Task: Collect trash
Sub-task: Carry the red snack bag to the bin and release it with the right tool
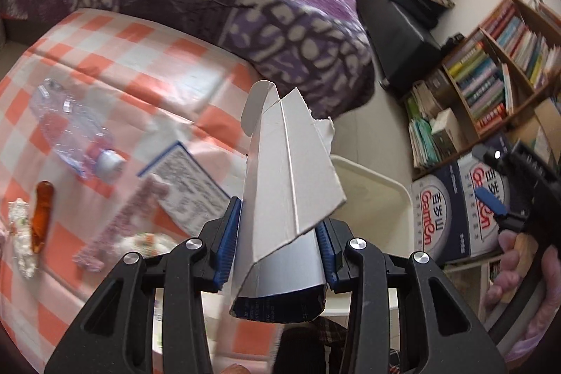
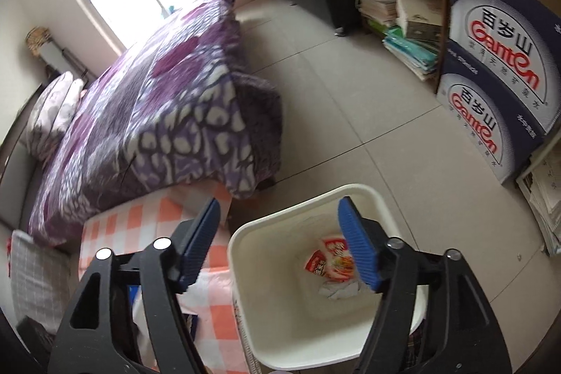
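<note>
1. Carrying a flattened carton (image 1: pixel 291 184), the left gripper (image 1: pixel 278 251) has its blue pads pinching the lower half of the card, one on each flat side; the torn top edge points up and forward. Gripped low like this, the long end stays free to tip into a bin.
2. White trash bin (image 2: pixel 242 244) stands on the floor just beside the checked bedsheet (image 1: pixel 105 65). In the left wrist view only its pale rim (image 1: pixel 378 174) shows behind the carton, so the carton looks near the bin but not yet over the opening.
3. Right gripper (image 2: pixel 280 244) hovers above the bin, jaws spread wide and holding nothing. Probable reason: it has no load and is parked clear of the left side's path.
4. Already in the bin: a red snack wrapper (image 2: pixel 329 258) and some pale crumpled scrap, possibly tissue; detail is too soft to say.
5. Trash left on the sheet: a crushed clear plastic bottle (image 1: pixel 73 128), a blue-bordered printed leaflet or box face (image 1: pixel 189 184), an amber piece (image 1: pixel 42 212), and patterned tissue wads (image 1: pixel 21 230). All lie apart from the carton, within reach of the bed edge.
6. Judgement: task partway; next is swinging the carton over the rim and releasing.
</note>
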`<action>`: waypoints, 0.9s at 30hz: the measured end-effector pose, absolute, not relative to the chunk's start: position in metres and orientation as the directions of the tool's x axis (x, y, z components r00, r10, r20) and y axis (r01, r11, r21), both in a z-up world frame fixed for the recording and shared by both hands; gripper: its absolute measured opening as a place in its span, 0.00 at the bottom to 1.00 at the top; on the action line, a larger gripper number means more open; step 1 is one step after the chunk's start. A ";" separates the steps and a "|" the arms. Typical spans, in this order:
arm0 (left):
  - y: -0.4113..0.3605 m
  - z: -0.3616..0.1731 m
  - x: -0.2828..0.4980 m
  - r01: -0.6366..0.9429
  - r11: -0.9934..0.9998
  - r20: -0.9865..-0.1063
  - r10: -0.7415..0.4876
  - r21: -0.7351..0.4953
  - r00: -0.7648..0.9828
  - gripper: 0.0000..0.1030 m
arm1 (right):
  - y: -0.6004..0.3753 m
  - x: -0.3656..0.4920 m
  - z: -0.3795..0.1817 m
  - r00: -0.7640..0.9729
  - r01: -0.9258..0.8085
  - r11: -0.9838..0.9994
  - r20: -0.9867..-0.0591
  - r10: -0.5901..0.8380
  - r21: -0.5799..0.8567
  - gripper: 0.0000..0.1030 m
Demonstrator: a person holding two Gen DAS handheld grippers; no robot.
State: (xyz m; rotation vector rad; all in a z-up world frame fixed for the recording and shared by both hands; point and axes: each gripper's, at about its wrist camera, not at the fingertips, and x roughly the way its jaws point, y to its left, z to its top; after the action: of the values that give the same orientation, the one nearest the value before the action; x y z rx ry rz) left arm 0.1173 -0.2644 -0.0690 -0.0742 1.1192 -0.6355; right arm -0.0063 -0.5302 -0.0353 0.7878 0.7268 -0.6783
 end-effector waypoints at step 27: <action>-0.334 -0.077 0.077 0.597 0.752 -0.842 -0.490 -0.279 0.225 0.68 | -0.551 -0.021 -0.030 0.616 0.760 0.445 -0.744 -0.261 0.473 0.88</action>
State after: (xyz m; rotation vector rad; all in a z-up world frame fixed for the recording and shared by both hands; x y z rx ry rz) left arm 0.0775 -0.3341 -0.0765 0.1120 1.1148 -0.7524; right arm -0.0214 -0.5506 -0.0297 0.8979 0.6418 -0.6892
